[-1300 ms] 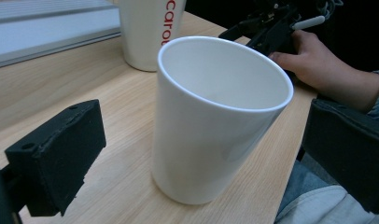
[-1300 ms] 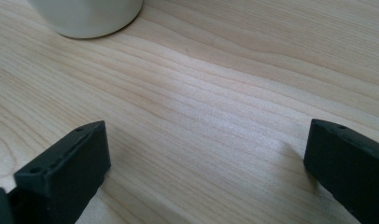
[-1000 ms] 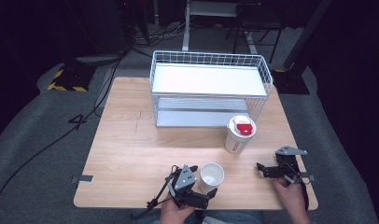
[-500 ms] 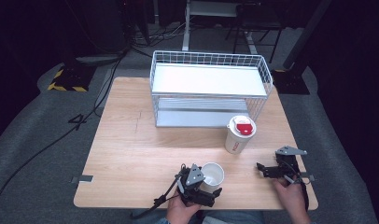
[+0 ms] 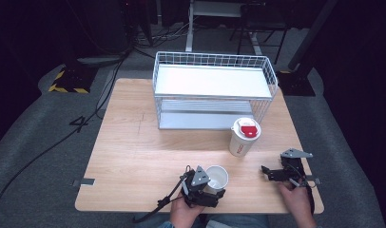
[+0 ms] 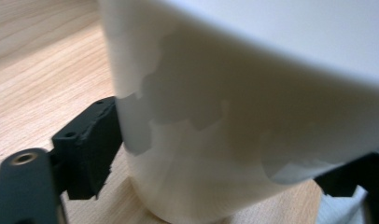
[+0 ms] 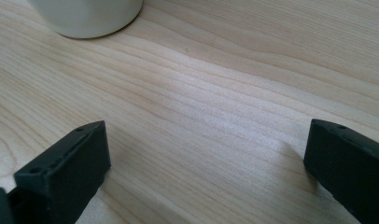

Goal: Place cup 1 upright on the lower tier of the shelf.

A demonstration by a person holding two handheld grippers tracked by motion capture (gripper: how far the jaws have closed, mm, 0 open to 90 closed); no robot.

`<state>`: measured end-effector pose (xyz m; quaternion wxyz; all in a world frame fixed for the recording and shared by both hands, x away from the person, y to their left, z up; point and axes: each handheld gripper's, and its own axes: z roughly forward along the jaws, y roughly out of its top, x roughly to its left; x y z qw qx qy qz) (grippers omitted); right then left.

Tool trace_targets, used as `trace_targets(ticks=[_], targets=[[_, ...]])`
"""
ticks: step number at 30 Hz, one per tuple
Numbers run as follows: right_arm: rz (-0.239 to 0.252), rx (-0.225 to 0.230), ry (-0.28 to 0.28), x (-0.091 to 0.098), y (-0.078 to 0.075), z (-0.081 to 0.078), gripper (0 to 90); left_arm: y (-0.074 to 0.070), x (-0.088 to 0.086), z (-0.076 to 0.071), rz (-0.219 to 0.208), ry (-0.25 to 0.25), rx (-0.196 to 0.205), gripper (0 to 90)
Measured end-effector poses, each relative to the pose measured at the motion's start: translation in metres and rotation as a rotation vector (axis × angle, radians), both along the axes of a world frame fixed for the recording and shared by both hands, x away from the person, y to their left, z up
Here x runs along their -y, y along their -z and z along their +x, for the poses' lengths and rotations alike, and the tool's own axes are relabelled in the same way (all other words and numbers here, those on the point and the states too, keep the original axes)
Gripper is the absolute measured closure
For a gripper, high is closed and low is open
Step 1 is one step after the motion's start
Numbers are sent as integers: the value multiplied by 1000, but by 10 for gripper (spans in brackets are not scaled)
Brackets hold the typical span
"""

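- Writing: the lidded cup [image 5: 242, 138] right of centre in the high view carries a red label on its lid and a red mark on its side; I can't read either. A "4" [image 5: 81, 123] is marked on the grey floor at the left of that frame.
- My left tongs [image 5: 214, 189] at the bottom centre have just been closing, and the open white cup [image 5: 217, 177] sits between their jaws. In the left gripper view the cup [image 6: 253, 116] looms large and the black pad [image 6: 92, 144] at lower left presses on its wall, so I read it as grasped.
- My right tongs [image 5: 268, 173] at lower right are spread wide over bare wood, with nothing between them.
- The worktop [image 5: 134, 147] is pale wood with a fine grain.
- A white wire rack [image 5: 214, 90] with two shelves stands at the upper centre.
- The room beyond is dark, with cables on grey carpet and yellow-black hazard tape [image 5: 66, 88] at upper left.
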<state>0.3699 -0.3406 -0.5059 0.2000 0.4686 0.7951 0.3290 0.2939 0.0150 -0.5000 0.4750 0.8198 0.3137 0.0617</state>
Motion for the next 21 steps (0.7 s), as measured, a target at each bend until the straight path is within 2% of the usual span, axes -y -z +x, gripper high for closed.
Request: trace_targets(ticks=[6, 15, 21], targets=[[0, 0, 0, 0, 0, 0, 4, 0, 0, -2, 6, -19, 25, 202], [0, 0, 0, 0, 0, 0, 4, -1, 0, -4, 13, -18, 50, 224], [0, 0, 0, 0, 0, 0, 4, -3, -1, -8, 10, -15, 91, 226]])
